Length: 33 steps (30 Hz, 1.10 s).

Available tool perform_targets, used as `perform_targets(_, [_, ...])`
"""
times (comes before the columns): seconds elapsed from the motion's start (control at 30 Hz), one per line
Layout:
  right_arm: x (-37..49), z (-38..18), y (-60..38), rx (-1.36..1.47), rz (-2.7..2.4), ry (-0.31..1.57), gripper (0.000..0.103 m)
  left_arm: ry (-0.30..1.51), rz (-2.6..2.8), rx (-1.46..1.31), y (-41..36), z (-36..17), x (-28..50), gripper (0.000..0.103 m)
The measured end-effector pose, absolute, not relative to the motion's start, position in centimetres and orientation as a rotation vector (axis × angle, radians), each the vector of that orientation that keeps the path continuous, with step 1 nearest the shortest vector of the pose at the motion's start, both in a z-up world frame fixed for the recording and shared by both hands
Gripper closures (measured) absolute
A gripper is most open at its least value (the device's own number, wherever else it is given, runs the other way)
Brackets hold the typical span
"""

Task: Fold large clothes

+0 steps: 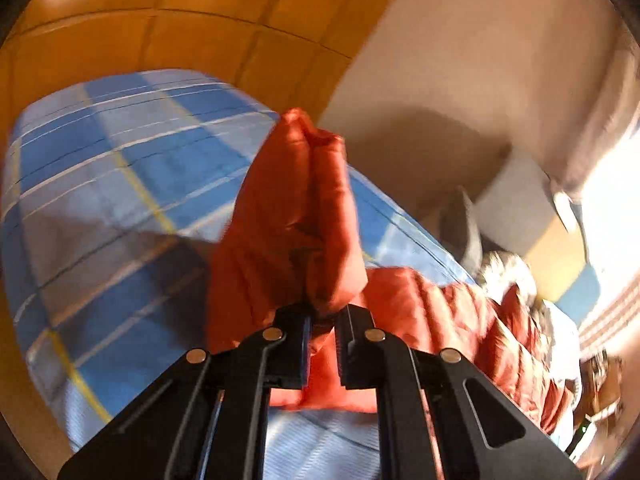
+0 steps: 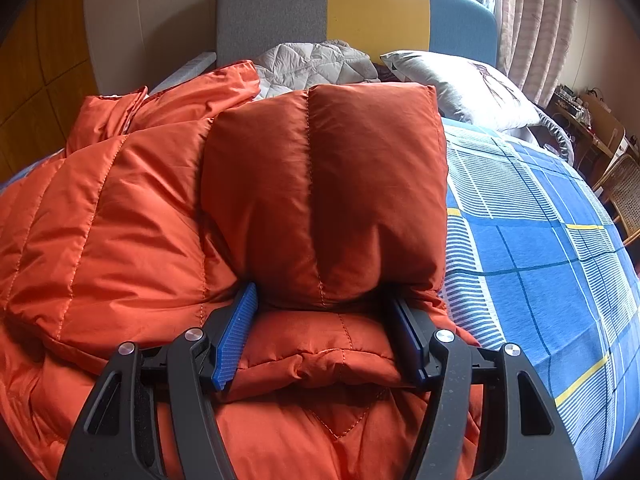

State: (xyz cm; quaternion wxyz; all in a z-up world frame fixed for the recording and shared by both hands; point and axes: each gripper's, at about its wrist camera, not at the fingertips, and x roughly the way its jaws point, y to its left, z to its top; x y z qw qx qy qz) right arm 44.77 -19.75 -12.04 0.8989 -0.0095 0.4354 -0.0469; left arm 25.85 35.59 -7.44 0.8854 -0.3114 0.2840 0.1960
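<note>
Two grippers hold parts of an orange quilted puffer jacket (image 2: 120,208) on a bed covered by a blue plaid sheet (image 2: 552,248).

The left black two-finger gripper (image 1: 322,320) has its jaws pinched narrow on a fold of the jacket (image 1: 296,216), which stands up above the sheet (image 1: 120,184), with the rest of the jacket trailing to the right of it in that blurred view. The right black two-finger gripper (image 2: 324,336), with blue ribbed pads (image 2: 234,340), has its jaws set wide around a thick puffy section of the jacket, the padding bulging above them and pressing against both pads. The jacket lies on the left part of the sheet. Beyond the jacket, toward the grey, yellow and blue headboard (image 2: 360,16), are a pale quilted blanket (image 2: 312,64) and a grey pillow (image 2: 460,84).
</note>
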Motion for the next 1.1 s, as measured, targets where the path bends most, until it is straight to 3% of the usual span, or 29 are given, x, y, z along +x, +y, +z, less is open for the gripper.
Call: perform_targets(1.1, [45.2, -12.4, -20.5, 0.021, -0.073, 0.897, 0.039, 0.731, -0.365, -0.333, 0.1, -3.3, 40.4, 0.096])
